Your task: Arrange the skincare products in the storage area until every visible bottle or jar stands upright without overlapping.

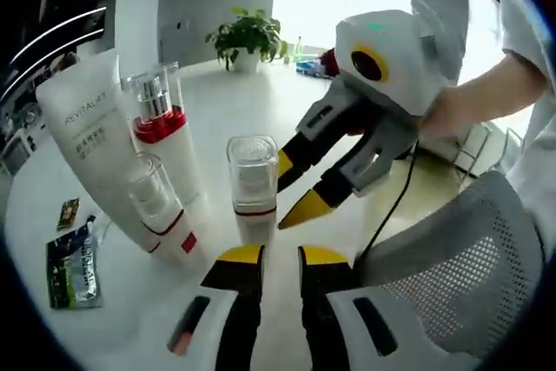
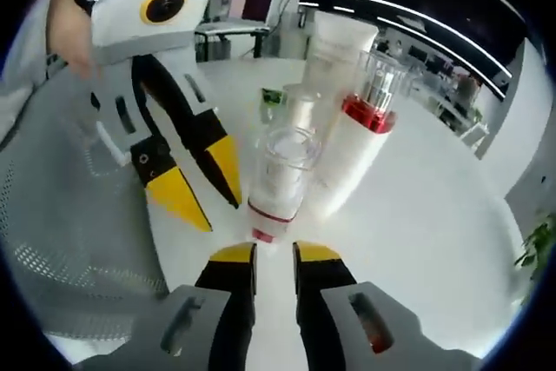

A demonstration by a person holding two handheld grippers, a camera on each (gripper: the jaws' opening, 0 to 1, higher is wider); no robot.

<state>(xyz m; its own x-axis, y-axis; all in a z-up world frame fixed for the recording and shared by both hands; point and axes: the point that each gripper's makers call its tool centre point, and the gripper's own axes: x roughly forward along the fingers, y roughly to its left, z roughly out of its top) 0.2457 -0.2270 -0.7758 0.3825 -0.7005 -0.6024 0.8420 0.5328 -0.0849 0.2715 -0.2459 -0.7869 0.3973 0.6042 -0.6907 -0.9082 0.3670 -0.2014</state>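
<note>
A small clear-capped bottle (image 1: 252, 187) stands upright on the white bench (image 1: 261, 102), well in from its edges, just ahead of both grippers. Beside it stand a red-collared pump bottle (image 1: 165, 141), a white tube (image 1: 87, 141) and another small clear-capped bottle (image 1: 155, 202), apparently leaning against one another. The left gripper (image 1: 280, 256) points at the bottle, fingers a little apart, holding nothing. The right gripper (image 1: 298, 187), held by a hand (image 1: 447, 110), slants down beside the bottle, its yellow-tipped fingers (image 1: 306, 208) apart. A sachet (image 1: 71, 265) lies near the bench edge; a potted plant (image 1: 248, 39) sits farther back.
</note>
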